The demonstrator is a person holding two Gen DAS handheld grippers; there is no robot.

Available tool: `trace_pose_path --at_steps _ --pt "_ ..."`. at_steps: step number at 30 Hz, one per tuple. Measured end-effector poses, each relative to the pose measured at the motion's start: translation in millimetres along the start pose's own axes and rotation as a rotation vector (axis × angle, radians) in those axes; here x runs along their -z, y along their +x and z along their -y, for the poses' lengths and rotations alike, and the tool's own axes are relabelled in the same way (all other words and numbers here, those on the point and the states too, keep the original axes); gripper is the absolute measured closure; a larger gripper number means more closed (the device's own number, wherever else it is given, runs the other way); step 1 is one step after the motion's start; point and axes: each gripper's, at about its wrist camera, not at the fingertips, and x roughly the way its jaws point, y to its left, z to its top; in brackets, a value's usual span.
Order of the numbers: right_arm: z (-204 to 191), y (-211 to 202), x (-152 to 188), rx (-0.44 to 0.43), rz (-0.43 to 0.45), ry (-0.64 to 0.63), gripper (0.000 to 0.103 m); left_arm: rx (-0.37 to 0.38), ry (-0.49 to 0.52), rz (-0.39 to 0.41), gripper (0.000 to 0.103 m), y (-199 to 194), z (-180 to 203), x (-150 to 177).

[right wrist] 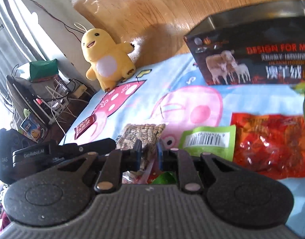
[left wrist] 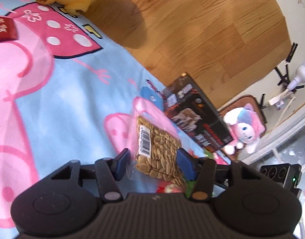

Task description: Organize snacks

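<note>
Your seed packet [left wrist: 158, 149] is a clear plastic bag packed with pale striped seeds, with a white barcode label on its left edge. In the left wrist view it lies on the blue cartoon blanket [left wrist: 63, 99], pointing toward 12 o'clock from your left hand-held gripper [left wrist: 155, 164]. The blue pads [left wrist: 122, 163] stand wide apart on either side of the packet's near end, the jaws spread and not pressing it; whether either pad touches the plastic, you cannot tell. At 1 o'clock beyond the packet sits the dark box [left wrist: 194, 117] printed with sheep, and a pink and white plush toy [left wrist: 242, 129] lies farther out at 2 o'clock.

In the right wrist view, your right hand-held gripper [right wrist: 149, 155] has its jaws narrowly parted, with crinkled clear wrapping between them; whether they pinch it is not clear. The seed packet [right wrist: 140, 133] lies just past the fingertips at 12 o'clock. A green packet [right wrist: 208, 141] with a barcode sits at 1 o'clock, a red snack bag [right wrist: 270, 143] at 2 o'clock, and the yellow plush toy [right wrist: 106, 59] stands far out at 11 o'clock.
</note>
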Motion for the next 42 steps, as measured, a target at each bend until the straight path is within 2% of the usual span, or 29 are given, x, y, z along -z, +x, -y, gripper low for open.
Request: trace_pose_path --at_steps 2,6,12,17,21,23,25,26,30,33,35,39,42 --pt "-3 -8 -7 0.009 0.047 -0.024 0.085 0.030 0.031 -0.002 0.054 3 13 -6" --pt "-2 -30 -30 0.053 0.162 -0.080 0.085 0.056 0.163 0.011 0.054 23 56 -30" --pt "24 -56 -81 0.184 0.329 -0.131 0.085 0.105 0.298 0.019 0.054 90 115 -75" --pt "54 -40 -105 0.300 0.346 -0.157 0.084 0.048 0.349 0.009 0.054 149 133 -92" --pt "73 -18 -108 0.322 0.316 -0.133 0.081 -0.026 0.360 -0.009 0.048 176 130 -92" --pt "77 -9 -106 0.328 0.320 -0.120 0.073 -0.041 0.388 0.005 0.042 176 132 -90" --pt "80 -9 -102 0.349 0.343 -0.103 0.046 -0.048 0.378 0.018 0.031 168 131 -90" --pt "82 -11 -99 0.350 0.361 -0.088 0.043 -0.037 0.375 0.026 0.030 162 130 -90" --pt "83 -37 -87 0.334 0.421 -0.029 0.042 -0.036 0.401 0.098 0.027 128 129 -88" --pt "83 -66 -68 0.320 0.458 0.008 0.042 -0.011 0.368 0.099 0.027 101 118 -80" --pt "87 -87 -48 0.334 0.490 0.030 0.043 0.009 0.350 0.075 0.027 90 109 -65" --pt "105 -104 -17 0.406 0.448 0.117 0.044 0.011 0.328 -0.024 0.027 97 98 -32" --pt "122 -96 -13 0.420 0.355 0.194 0.044 -0.003 0.328 -0.103 0.027 114 98 -12"
